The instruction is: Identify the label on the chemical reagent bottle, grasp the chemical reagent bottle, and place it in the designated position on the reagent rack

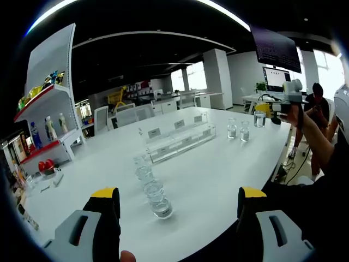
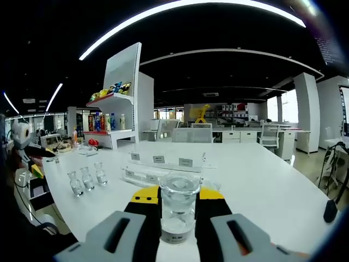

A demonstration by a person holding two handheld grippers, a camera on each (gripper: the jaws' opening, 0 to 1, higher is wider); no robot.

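A clear glass reagent bottle (image 2: 178,210) with a small label at its base stands upright between the yellow-tipped jaws of my right gripper (image 2: 177,194), which is shut on it above the white table (image 2: 262,185). Beyond it lies the clear acrylic reagent rack (image 2: 158,166) with small label cards. My left gripper (image 1: 178,192) is open, jaws wide apart, low over the table (image 1: 218,180). A short row of clear bottles (image 1: 155,192) stands just ahead of it, with the rack (image 1: 180,139) farther off. The right gripper (image 1: 272,106) comes in from the right with its bottle (image 1: 259,118).
Two more clear bottles (image 1: 238,130) stand right of the rack. The row of bottles (image 2: 86,178) sits left of the rack, close to the left gripper (image 2: 24,147). A shelf of goods (image 1: 46,114) stands at the left. A person (image 1: 316,101) stands beyond the table's right edge.
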